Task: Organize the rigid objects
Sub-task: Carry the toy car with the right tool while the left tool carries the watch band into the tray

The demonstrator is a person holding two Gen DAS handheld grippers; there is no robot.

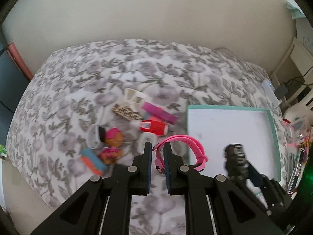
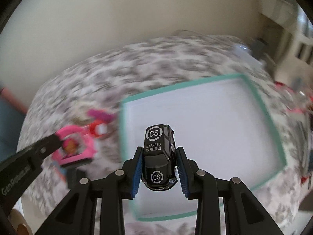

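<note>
Gripping a glossy black toy car (image 2: 159, 156) at lower centre, the right gripper (image 2: 159, 168) is being held over the teal-rimmed white tray (image 2: 125, 137). A pink rubbery watch strap (image 1: 187, 143) is being pinched by the left gripper (image 1: 157, 156), nearly shut, above the floral bedspread (image 1: 97, 68); scattered toys (image 1: 152, 125) are lying at centre left.

Right wrist view: motion blur smears bedspread (image 2: 82, 82) pattern; toys at left centre, pink watch (image 2: 75, 146) among them, only streaks.
Tray (image 2: 260, 105) near corner hidden behind right gripper (image 2: 159, 168).
Toy car (image 2: 159, 160) underside not visible.
Left wrist view: clutter (image 1: 299, 137) at right edge cut off, too small to identify.
Watch strap partly hidden behind finger (image 1: 168, 156).
</note>
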